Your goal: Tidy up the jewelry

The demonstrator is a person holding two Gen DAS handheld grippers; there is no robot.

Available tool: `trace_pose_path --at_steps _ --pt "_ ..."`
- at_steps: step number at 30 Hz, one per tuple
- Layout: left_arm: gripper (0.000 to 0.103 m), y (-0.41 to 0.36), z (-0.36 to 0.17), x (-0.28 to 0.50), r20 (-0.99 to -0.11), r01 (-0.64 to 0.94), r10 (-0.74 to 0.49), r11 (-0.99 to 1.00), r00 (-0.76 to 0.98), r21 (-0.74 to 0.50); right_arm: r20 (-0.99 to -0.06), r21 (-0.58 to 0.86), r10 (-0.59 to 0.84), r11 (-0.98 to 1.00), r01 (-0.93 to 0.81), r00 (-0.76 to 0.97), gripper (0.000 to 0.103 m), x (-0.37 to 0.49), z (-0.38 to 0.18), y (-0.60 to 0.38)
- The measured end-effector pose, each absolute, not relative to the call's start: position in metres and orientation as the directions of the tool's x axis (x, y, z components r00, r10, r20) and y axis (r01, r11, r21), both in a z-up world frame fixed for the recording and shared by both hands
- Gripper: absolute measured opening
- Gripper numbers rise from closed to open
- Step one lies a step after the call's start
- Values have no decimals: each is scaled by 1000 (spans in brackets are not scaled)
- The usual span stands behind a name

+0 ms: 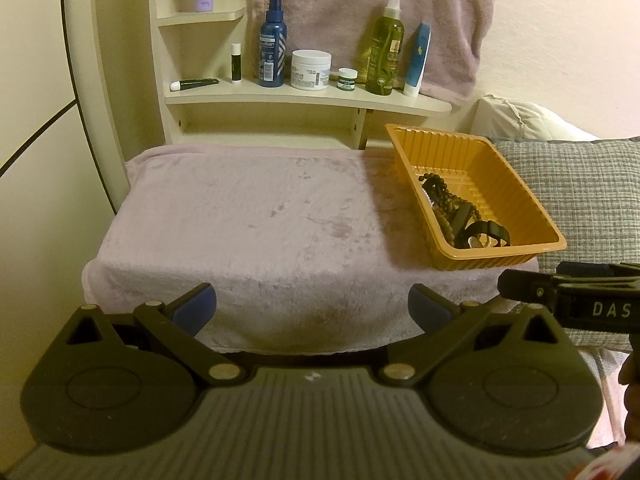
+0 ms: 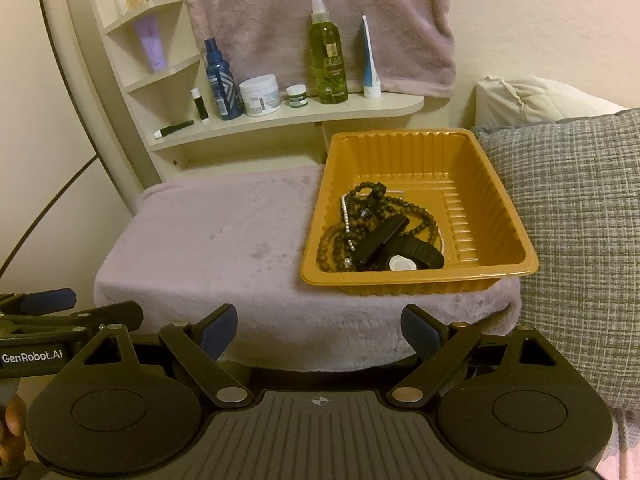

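Note:
An orange plastic tray stands on the right side of a table covered with a pink towel. In it lies a tangle of dark bead necklaces, a thin pearl strand and a black watch with a white face. The tray also shows in the left wrist view, with the beads in its near corner. My left gripper is open and empty, in front of the table's near edge. My right gripper is open and empty, in front of the tray.
A cream shelf behind the table holds bottles, jars and tubes. A pink towel hangs on the wall. A grey checked pillow lies right of the tray. The other gripper shows at each view's edge.

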State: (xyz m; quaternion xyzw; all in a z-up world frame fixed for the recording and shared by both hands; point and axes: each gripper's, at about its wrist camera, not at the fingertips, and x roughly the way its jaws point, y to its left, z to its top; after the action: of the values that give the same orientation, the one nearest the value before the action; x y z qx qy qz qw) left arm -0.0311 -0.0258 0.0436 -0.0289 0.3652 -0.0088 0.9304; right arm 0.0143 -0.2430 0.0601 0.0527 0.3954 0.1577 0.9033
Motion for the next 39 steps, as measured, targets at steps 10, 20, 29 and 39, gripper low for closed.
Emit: trace_pose_path --at_steps 10,20,29,39 --pt "102 -26 44 -31 -678 -12 -34 998 735 -63 -696 219 330 943 -249 638 88 14 61 -242" --pt "102 -25 45 -31 -676 -8 -37 998 736 -64 -696 222 332 943 -249 637 88 14 61 -242" --pt "102 -24 45 -31 -675 -7 -37 998 737 -62 -696 224 332 943 -247 637 88 14 61 -242" --pt "102 -25 45 -32 -674 -6 -37 998 738 -61 -696 225 332 943 -246 637 88 14 61 -242"
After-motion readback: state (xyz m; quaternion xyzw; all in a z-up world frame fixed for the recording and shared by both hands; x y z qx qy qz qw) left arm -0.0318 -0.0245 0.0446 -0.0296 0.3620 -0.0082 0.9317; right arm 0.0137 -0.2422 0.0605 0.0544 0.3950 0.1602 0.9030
